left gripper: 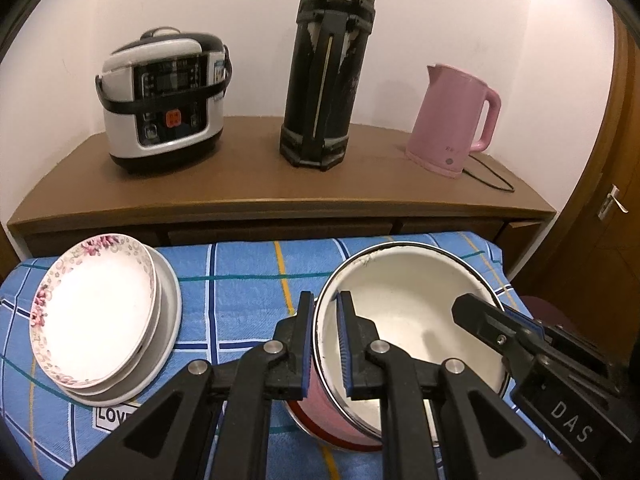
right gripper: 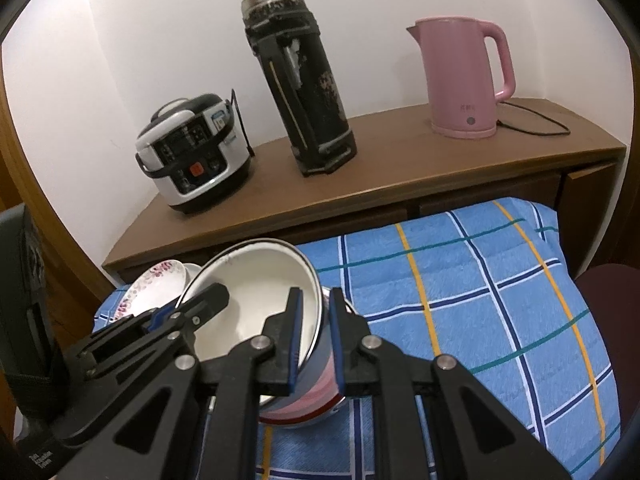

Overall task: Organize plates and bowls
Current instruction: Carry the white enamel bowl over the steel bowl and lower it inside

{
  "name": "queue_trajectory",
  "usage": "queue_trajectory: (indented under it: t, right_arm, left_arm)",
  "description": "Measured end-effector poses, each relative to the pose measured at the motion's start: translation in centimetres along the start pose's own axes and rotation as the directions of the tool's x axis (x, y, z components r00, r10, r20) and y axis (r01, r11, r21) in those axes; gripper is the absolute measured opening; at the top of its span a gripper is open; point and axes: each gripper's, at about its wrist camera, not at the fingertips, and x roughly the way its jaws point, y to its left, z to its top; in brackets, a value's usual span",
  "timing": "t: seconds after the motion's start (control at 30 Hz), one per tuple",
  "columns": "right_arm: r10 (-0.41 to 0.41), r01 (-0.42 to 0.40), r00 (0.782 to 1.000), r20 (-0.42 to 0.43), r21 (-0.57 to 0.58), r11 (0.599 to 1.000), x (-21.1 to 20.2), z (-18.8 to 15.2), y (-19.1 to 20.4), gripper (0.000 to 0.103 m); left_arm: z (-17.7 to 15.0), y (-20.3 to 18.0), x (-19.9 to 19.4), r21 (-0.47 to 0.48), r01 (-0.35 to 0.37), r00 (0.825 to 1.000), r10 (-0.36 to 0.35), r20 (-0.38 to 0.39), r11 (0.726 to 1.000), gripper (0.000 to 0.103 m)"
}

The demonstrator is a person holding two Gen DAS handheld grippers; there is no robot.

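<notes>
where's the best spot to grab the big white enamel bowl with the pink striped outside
Judging by its shape, the thin rim of the white enamel bowl is best: one finger inside, one outside, coming from above at opposite sides. The wall is too wide to span. The left gripper and right gripper already straddle the rim like this.
</notes>
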Motion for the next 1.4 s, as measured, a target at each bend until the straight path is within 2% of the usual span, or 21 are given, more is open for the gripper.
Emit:
queue_trajectory:
  t: [0.7, 1.4]
  right_arm:
    - [-0.027, 0.026, 0.995, -0.093, -0.01, 1.0, 3.4, -1.2, -0.9, 0.013]
    - [-0.098, 0.087, 0.99, -0.102, -0.104, 0.991, 2.9, -1.9, 0.4, 0.014]
  left_arm:
    - [-0.6, 0.1, 3.1, 0.019, -0.028, 0.997, 0.029, -0.072, 0.999, 0.014]
    - [-1.2, -0.7, 2.4, 0.059, -0.066, 0.996, 0.07, -0.057, 0.996, 0.015]
